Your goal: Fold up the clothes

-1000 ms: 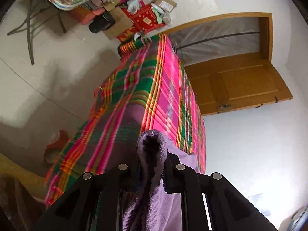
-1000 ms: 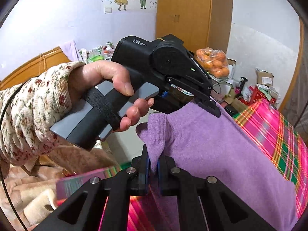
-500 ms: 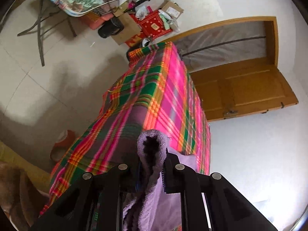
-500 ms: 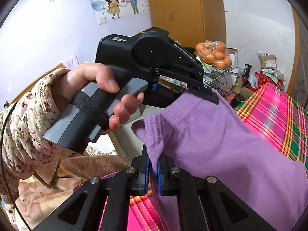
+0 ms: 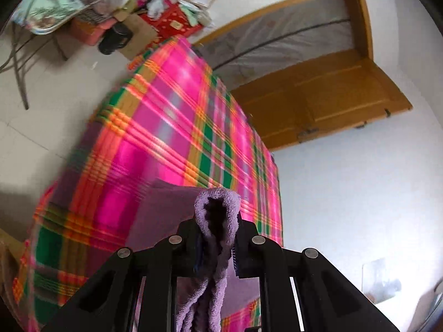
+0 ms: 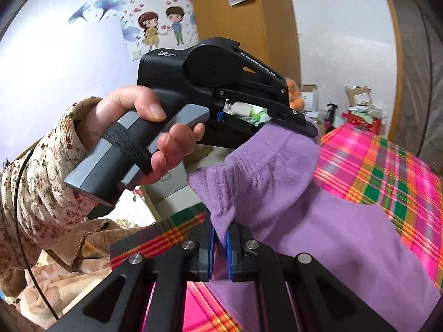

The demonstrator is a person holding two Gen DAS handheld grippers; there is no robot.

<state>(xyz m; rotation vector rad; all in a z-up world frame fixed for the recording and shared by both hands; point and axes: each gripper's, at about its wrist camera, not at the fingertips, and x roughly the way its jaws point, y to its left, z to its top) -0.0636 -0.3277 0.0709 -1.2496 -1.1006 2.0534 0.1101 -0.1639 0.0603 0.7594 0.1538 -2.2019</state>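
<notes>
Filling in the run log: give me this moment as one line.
left gripper: shut on purple garment | right gripper: shut on purple garment | garment: edge lifted, rest on plaid bedspread

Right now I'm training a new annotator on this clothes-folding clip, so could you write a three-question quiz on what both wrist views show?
1. True or false: the right gripper is shut on the purple garment.
2. What covers the bed under the garment? A) a white sheet B) a pink, green and orange plaid cloth C) a blue quilt
3. Fill in: the hand seen in the right wrist view wears a ____-patterned sleeve.

Key
1. True; the left gripper also pinches a bunched edge of the garment.
2. B, the plaid cloth.
3. Floral; that sleeve belongs to the hand holding the left gripper.
</notes>
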